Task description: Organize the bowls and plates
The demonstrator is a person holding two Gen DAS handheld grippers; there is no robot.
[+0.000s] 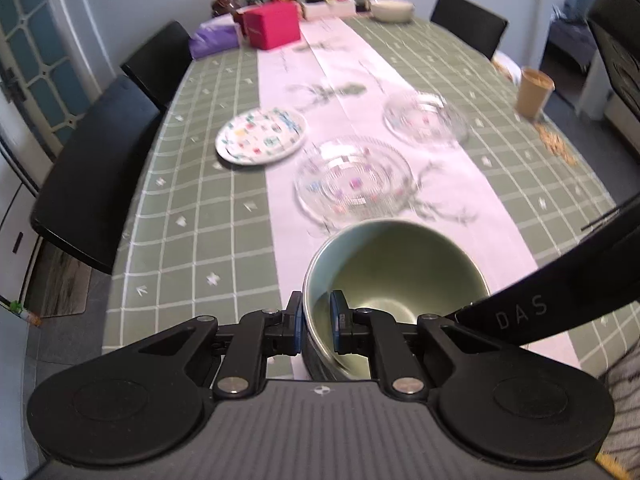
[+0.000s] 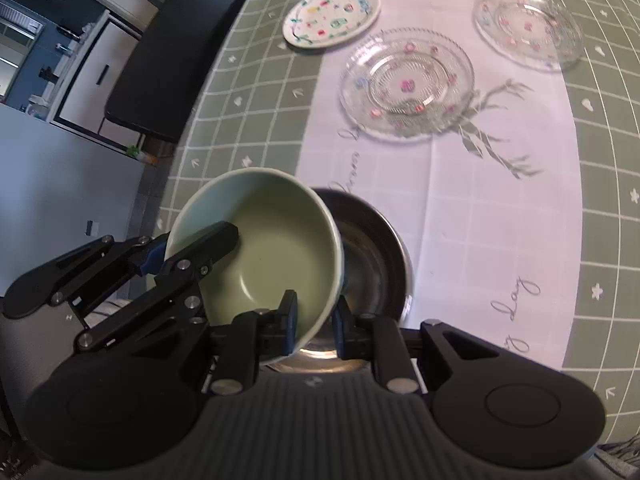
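Left wrist view: left gripper [image 1: 315,322] clamped on the near wall of the green bowl [image 1: 394,276], one blue pad outside the rim, one inside; bowl carried above the table [image 1: 192,208]. Right wrist view: right gripper [image 2: 313,326] straddles the opposite rim of the same green bowl, jaws opening, rim between the pads; whether the pads press on it cannot be told. Bowl tilted, overlapping a steel bowl [image 2: 372,256] beyond and below it; contact between the two unclear. On the white runner [image 1: 404,80] farther out: large glass plate [image 1: 354,180], small glass plate [image 1: 426,120] beyond it to the right, well apart. Patterned white plate [image 1: 262,136] at the runner's left edge, near the large glass plate.
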